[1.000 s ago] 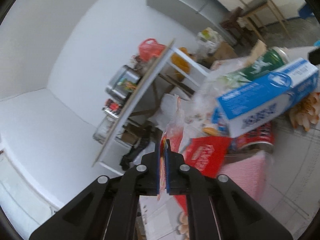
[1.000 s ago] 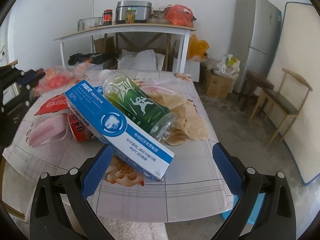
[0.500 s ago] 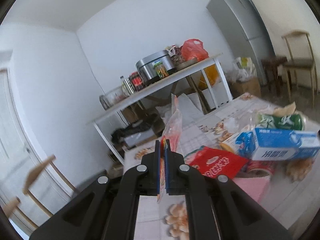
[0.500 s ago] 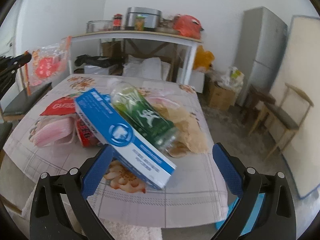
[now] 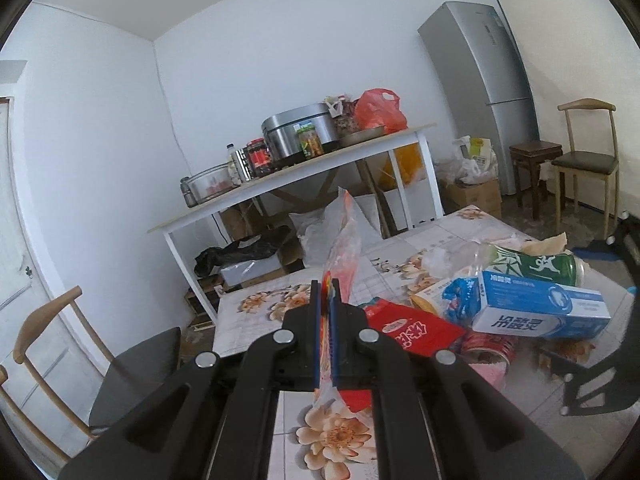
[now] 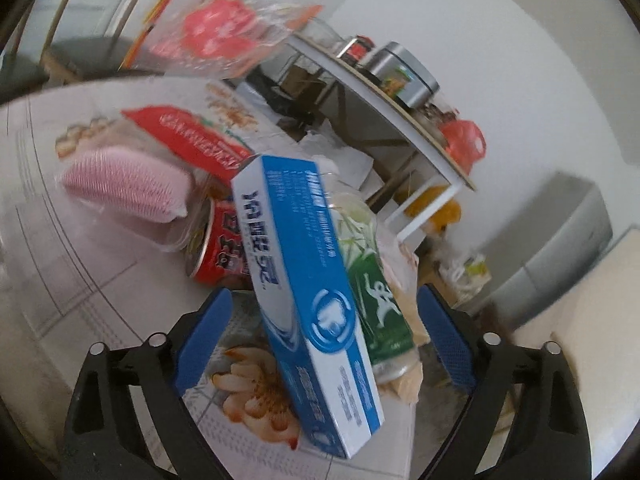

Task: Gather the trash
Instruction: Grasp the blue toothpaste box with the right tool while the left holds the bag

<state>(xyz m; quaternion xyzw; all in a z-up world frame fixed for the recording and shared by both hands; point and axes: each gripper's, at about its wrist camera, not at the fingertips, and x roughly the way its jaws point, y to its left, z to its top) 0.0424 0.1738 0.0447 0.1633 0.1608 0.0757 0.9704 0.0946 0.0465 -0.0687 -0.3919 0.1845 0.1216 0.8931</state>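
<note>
My left gripper is shut on a clear plastic wrapper with red and orange print and holds it up above the table; the wrapper also shows in the right wrist view at the top left. My right gripper is open, its blue pads on either side of a blue and white toothpaste box that leans on a green bottle. The box and bottle lie in the trash pile.
The pile on the floral tablecloth also holds a red packet, a red can, a pink wrapped pad and beige crumpled paper. A white side table, fridge and chairs stand around.
My left gripper has levelled out with the wrapper in it. My right gripper has tilted and moved in close, so the toothpaste box and bottle now lie between its open pads.
</note>
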